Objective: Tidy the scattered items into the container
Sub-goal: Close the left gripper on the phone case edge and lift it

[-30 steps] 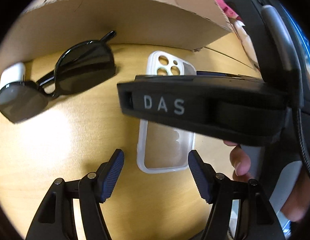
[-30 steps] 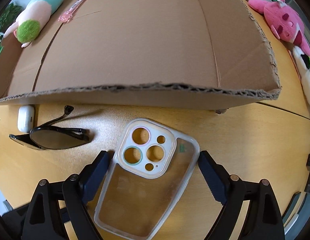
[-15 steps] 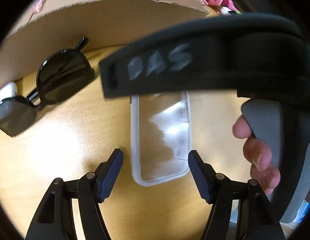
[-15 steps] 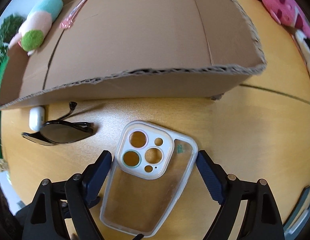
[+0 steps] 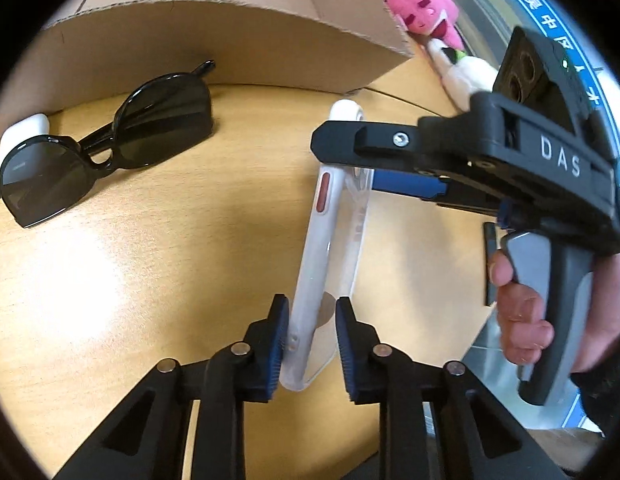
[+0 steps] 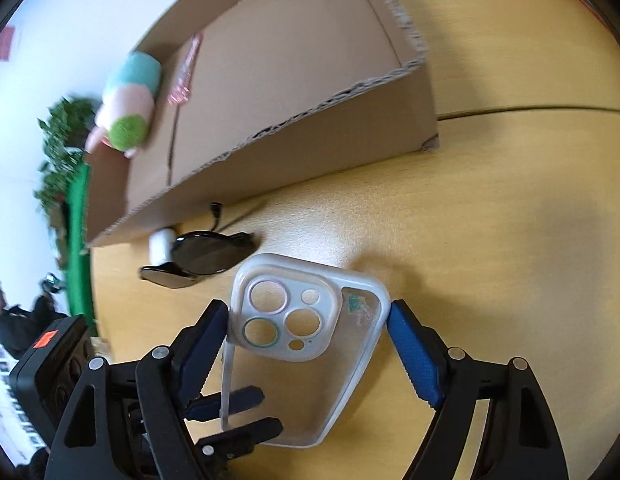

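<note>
A clear phone case (image 5: 321, 240) with a white rim stands tilted on its long edge, off the wooden table, held between both grippers. My left gripper (image 5: 311, 340) has its jaws closing across the thin bottom end, and both pads touch the case. My right gripper (image 6: 306, 312) spans the case (image 6: 310, 380) across its width at the camera-cutout end; its jaws are closing and the pads press on both rims. The right gripper (image 5: 349, 164) reaches in from the right in the left wrist view. The open cardboard box (image 6: 310, 152) stands just behind.
Black sunglasses (image 5: 110, 148) and a white earbud case (image 5: 22, 136) lie by the box wall (image 5: 230, 40) on the left. In the box lie a pastel plush (image 6: 130, 100) and a pink item (image 6: 184, 72). A pink plush (image 5: 421, 8) sits at far right. A hand (image 5: 521, 320) holds the right gripper's handle.
The phone case lay flat on the table and now stands tilted on its edge, lifted. My left jaws have narrowed onto its bottom end. The right gripper has rolled and swung aside.
</note>
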{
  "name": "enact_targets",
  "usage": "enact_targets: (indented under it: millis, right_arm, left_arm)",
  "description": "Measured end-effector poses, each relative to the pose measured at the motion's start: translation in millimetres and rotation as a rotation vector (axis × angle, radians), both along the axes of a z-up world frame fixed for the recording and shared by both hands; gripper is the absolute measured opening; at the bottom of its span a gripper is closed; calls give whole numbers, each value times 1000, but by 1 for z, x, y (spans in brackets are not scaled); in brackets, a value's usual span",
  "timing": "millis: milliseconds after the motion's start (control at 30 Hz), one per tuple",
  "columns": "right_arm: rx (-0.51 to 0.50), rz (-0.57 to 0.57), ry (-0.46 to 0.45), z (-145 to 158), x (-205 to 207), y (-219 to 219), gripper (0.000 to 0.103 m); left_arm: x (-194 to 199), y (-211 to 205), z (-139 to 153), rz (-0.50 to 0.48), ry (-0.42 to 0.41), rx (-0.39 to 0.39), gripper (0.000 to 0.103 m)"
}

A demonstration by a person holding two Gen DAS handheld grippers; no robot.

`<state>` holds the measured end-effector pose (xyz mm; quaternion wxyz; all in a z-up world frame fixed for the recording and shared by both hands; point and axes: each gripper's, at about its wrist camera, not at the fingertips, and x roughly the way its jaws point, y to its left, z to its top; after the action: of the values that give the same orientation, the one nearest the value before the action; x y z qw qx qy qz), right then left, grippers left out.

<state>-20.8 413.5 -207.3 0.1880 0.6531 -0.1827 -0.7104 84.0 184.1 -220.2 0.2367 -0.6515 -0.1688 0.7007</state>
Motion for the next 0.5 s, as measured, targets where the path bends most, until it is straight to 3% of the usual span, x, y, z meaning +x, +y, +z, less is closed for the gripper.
enact_targets:
  millis: [233,300,367,500]
  right_arm:
    - [-154,-49,50,30,12,49,84]
    - [-247,-40,80,41,16,63,80]
    - [-268,-33,103,51,21,71,78]
    - [-261,-52,99,56,21,78,85]
  left_arm:
    - [6,-10,35,-76,76,-24,12]
    - [8,-8,52,-123,114,-94,9]
    - [-6,0,59,-168,136,-199,9]
    - [-1,-21,37,-207,112,-286,9]
